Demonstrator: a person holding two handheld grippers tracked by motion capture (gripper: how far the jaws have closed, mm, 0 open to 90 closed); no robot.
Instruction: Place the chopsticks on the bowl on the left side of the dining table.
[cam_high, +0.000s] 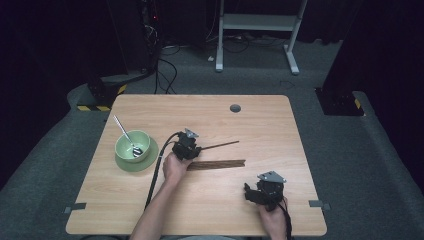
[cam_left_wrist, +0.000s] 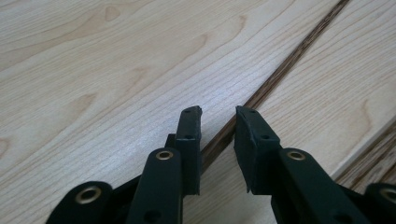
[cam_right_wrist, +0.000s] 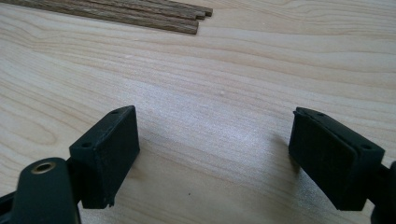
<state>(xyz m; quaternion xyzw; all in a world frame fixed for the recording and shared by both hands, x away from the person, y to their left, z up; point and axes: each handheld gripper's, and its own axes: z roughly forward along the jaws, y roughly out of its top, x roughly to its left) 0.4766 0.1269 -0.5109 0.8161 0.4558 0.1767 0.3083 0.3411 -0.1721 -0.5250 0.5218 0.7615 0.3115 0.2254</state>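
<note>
A single dark wooden chopstick (cam_high: 220, 145) (cam_left_wrist: 280, 77) lies on the light wood table (cam_high: 260, 125), slanting away from my left gripper (cam_high: 196, 149) (cam_left_wrist: 218, 114). Its near end runs between the jaws, which stand narrow, close on either side of it. A gap still shows beside the stick, and the pads do not press it. Just below lies a bundle of several more chopsticks (cam_high: 220, 164) (cam_right_wrist: 140, 14) (cam_left_wrist: 373, 154). Near the table's front right, my right gripper (cam_high: 252, 192) (cam_right_wrist: 212, 135) stands wide open over bare wood, holding nothing.
A green bowl (cam_high: 131, 142) with a metal spoon (cam_high: 125, 132) in it sits on a green plate (cam_high: 150, 159) at the left of the table. A dark round grommet (cam_high: 235, 108) marks the far edge. Black cables trail from both grippers.
</note>
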